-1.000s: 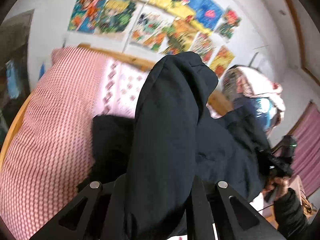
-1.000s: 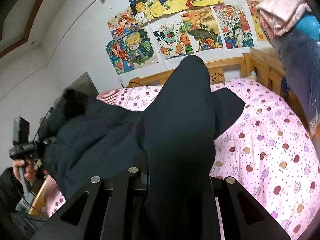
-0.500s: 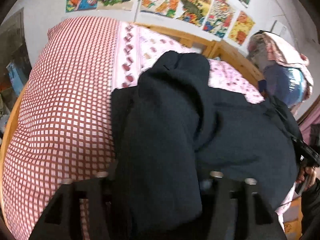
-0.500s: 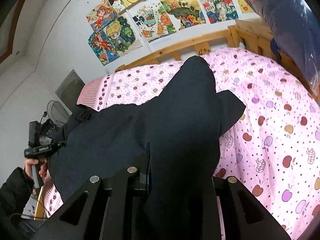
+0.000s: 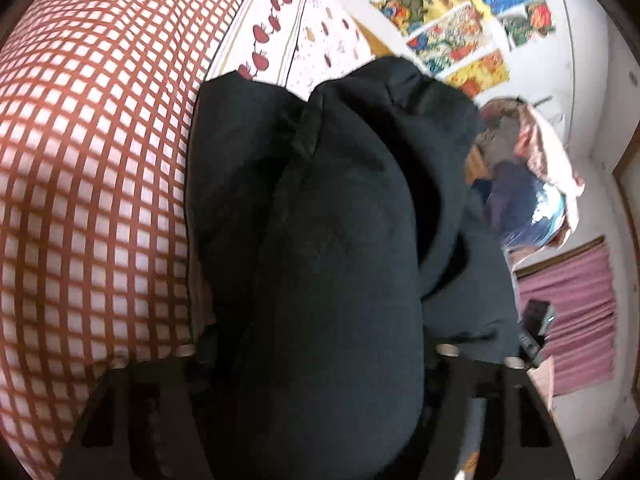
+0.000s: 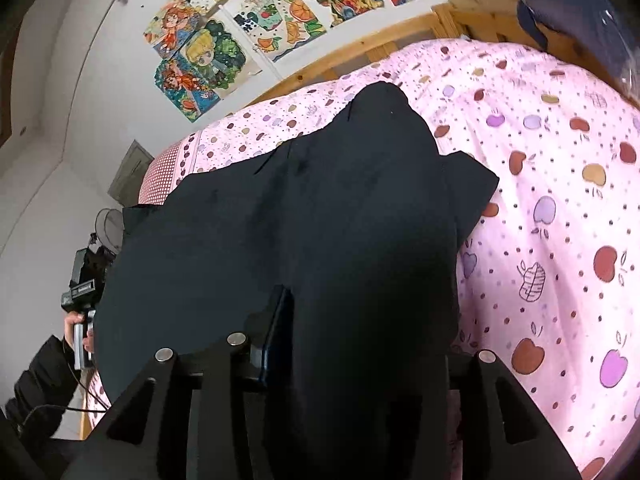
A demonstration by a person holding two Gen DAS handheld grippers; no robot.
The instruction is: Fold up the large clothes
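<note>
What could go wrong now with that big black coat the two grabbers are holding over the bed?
The black coat bunches thickly over both the left gripper and the right gripper, hiding the fingers, so a slipping grip might go unnoticed. The cloth looks lumpy in the left wrist view, so the fold could land crooked on the pink bedspread. One corner sticks out sideways and may end up tucked under wrongly.

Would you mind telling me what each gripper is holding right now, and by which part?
Both grip the same dark garment: the left gripper and the right gripper each pinch a bunched fold. Which part cannot be told.
</note>
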